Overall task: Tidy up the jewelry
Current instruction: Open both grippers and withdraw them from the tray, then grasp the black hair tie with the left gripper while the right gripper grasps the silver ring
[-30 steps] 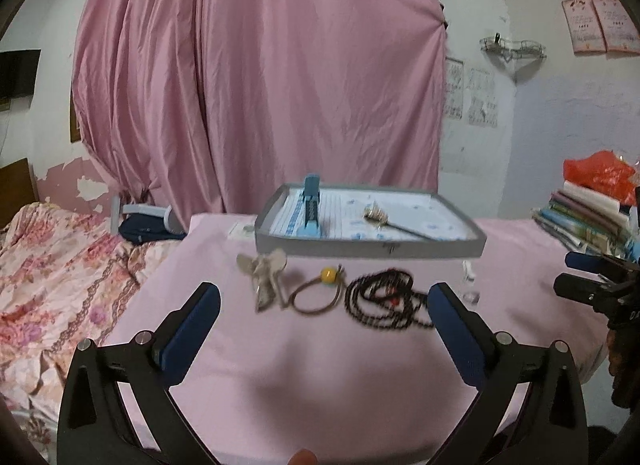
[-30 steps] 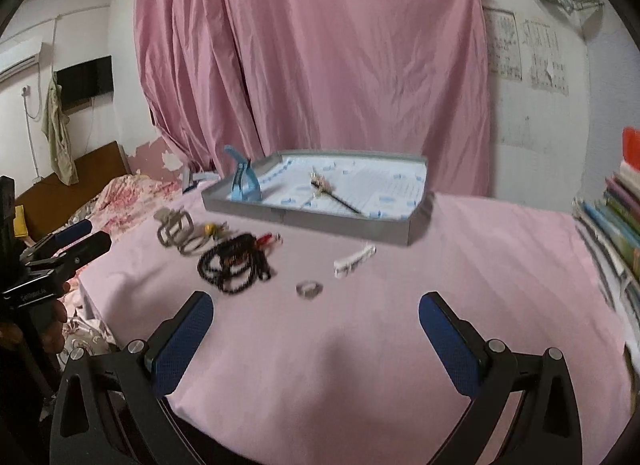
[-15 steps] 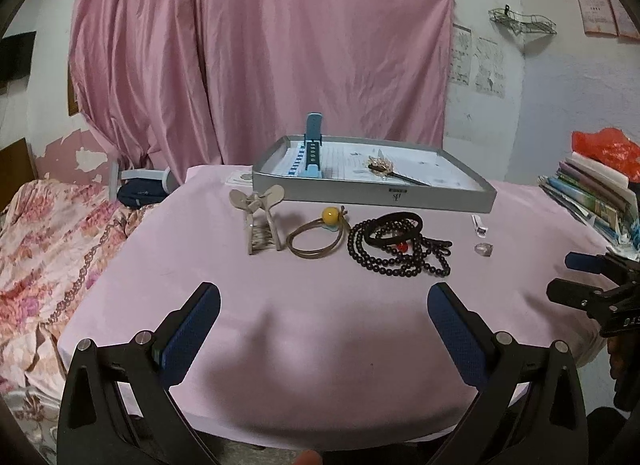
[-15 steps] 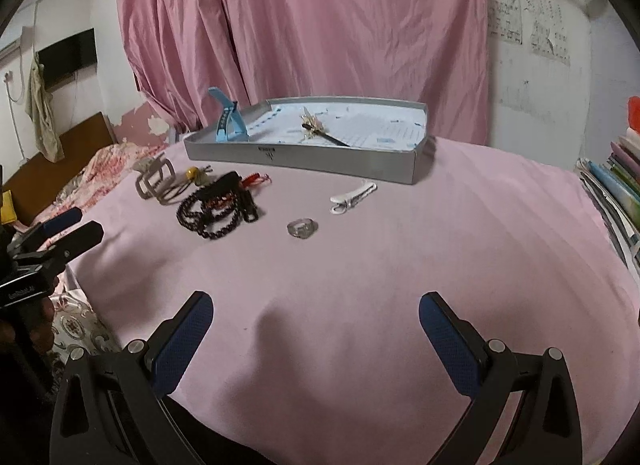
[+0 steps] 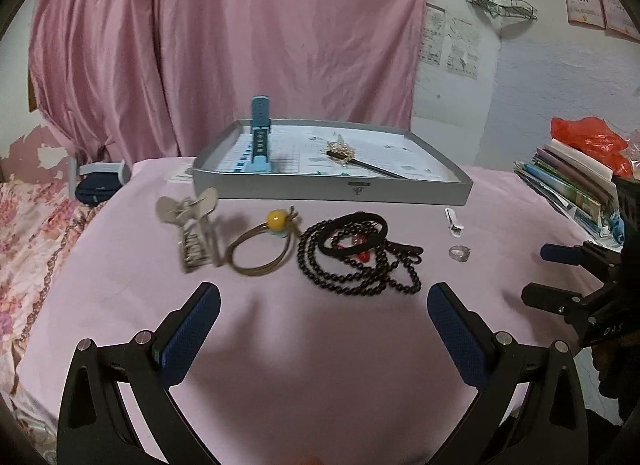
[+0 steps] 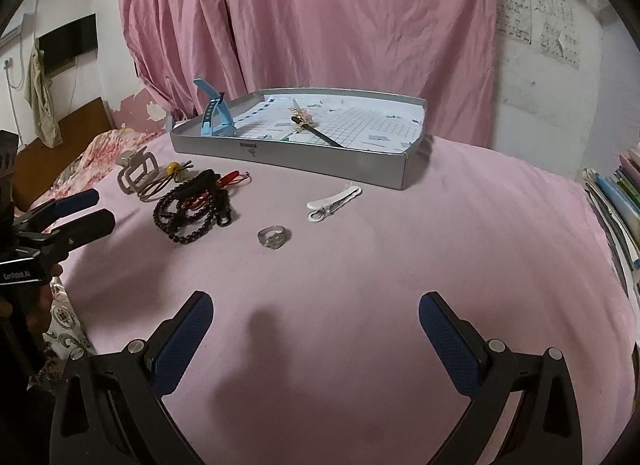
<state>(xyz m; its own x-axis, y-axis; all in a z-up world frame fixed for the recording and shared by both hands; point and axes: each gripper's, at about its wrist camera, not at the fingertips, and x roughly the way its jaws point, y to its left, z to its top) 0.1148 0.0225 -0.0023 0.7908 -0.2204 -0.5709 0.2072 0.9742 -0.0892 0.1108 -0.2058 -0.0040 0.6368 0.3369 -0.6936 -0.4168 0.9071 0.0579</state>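
Both cameras have drawn closer and lower over the pink table [image 5: 320, 365] since a second ago, so the jewelry sits larger in each view while the pieces themselves lie where they were. Left gripper [image 5: 324, 317] hovers above the near edge of the cloth with its blue-padded fingers spread wide and nothing between them; right gripper [image 6: 316, 325] hangs the same way, fingers apart and empty. Each gripper shows at the edge of the other's view.

Along the cloth in front of the grey tray [image 5: 332, 191] lies a row: a silver claw clip [image 5: 192, 233] at the left, just beside it a gold bangle [image 5: 258, 249] carrying a yellow bead, then a black bead necklace [image 5: 360, 265] tangled with a black hair tie and something red. Further right, apart from the beads, are a white hair clip [image 6: 334, 201] and a silver ring [image 6: 274, 237], the ring nearer the grippers.

Inside the tray a blue watch strap [image 5: 260, 137] stands arched at the left end and a dark hairpin [image 5: 360, 161] with a gold ornament lies slanted across the gridded lining. A stack of books [image 5: 568, 181] sits at the table's right edge
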